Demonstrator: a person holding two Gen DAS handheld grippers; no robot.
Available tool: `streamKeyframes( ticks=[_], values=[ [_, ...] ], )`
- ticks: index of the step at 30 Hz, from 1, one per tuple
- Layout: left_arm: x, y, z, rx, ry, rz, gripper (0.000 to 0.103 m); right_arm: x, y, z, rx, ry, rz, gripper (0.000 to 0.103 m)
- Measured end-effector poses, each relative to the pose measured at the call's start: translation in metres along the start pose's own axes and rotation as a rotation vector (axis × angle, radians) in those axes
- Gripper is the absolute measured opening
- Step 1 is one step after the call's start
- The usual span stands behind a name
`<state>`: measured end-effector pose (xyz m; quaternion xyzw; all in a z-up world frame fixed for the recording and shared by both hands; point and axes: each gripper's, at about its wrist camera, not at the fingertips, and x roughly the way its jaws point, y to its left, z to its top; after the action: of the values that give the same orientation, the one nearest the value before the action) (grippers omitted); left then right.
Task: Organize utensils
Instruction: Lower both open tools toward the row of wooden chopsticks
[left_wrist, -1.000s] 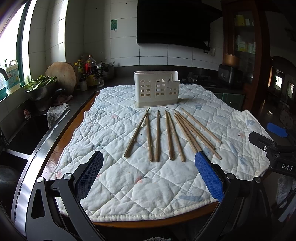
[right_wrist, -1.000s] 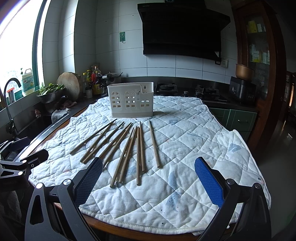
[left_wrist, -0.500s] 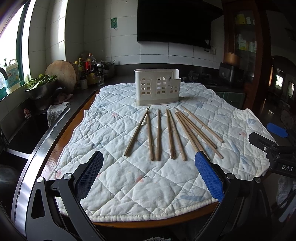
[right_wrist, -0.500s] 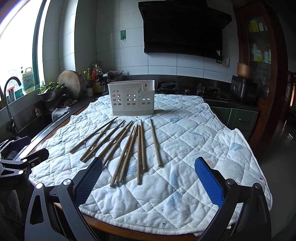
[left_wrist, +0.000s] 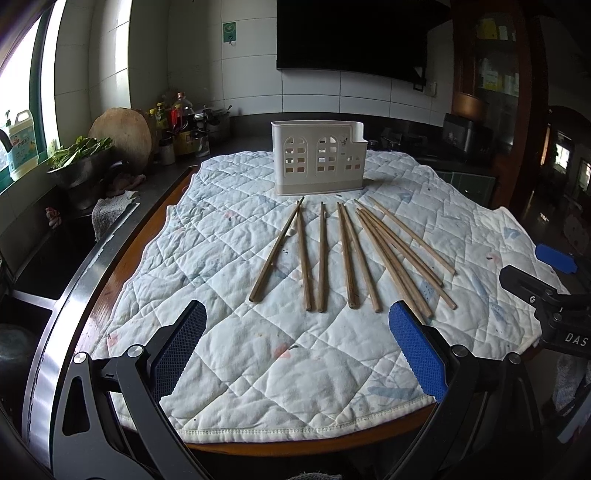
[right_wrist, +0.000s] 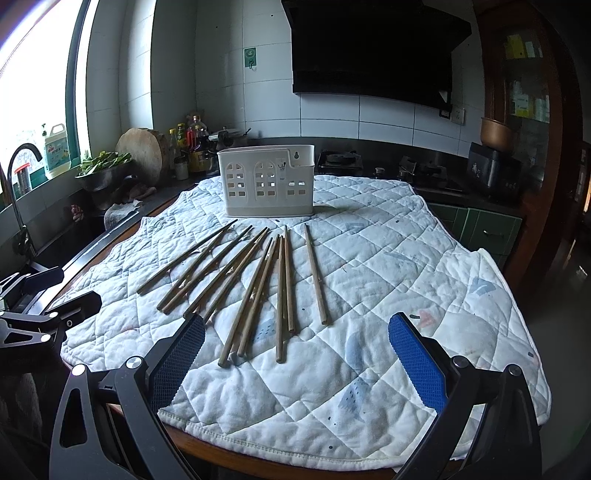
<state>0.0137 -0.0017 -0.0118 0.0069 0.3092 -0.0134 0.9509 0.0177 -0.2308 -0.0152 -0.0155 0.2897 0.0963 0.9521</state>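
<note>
Several wooden chopsticks (left_wrist: 347, 254) (right_wrist: 258, 284) lie fanned out on a white quilted cloth (left_wrist: 295, 354) (right_wrist: 388, 266) that covers the table. Behind them stands a cream slotted utensil holder (left_wrist: 318, 161) (right_wrist: 266, 181), upright, with nothing showing above its rim. My left gripper (left_wrist: 297, 347) hovers open over the cloth's near edge, short of the chopstick ends. My right gripper (right_wrist: 295, 358) is open too, its blue pads either side of the nearest chopstick tips, holding nothing. Each gripper shows at the edge of the other's view.
A dark counter at the left carries a metal bowl of greens (right_wrist: 101, 170), a round wooden board (left_wrist: 122, 136), bottles (right_wrist: 188, 144) and a sink with a tap (right_wrist: 18, 177). A stove top (right_wrist: 338, 158) lies behind the table. A wooden cabinet (right_wrist: 524, 110) stands at the right.
Both grippers have drifted slightly forward and down toward the chopsticks, so holder and chopsticks sit a little lower in view. Nothing on the cloth has moved.
</note>
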Motion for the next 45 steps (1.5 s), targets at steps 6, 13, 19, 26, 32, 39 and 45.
streamKeyframes(
  ticks=[6,13,19,26,32,39,45],
  values=[
    [0.010,0.002,0.002,-0.004,0.033,0.007,0.098,0.009,-0.001,0.001,-0.002,0.020,0.003,0.097],
    [0.021,0.002,0.003,-0.005,0.067,0.014,0.098,0.019,-0.004,0.001,-0.002,0.042,0.007,0.097],
    [0.032,0.003,0.003,-0.011,0.099,0.021,0.098,0.029,-0.006,0.000,-0.007,0.066,0.011,0.097],
    [0.045,0.005,0.004,-0.016,0.135,0.025,0.098,0.041,-0.008,-0.001,-0.010,0.099,0.009,0.096],
    [0.055,0.006,0.008,-0.015,0.152,0.023,0.098,0.051,-0.010,0.000,-0.014,0.122,0.008,0.096],
    [0.066,0.009,0.011,-0.022,0.175,0.020,0.098,0.062,-0.010,0.001,-0.021,0.146,0.005,0.096],
    [0.075,0.009,0.014,-0.017,0.188,0.019,0.098,0.070,-0.015,0.003,-0.011,0.168,0.012,0.096]
  ],
)
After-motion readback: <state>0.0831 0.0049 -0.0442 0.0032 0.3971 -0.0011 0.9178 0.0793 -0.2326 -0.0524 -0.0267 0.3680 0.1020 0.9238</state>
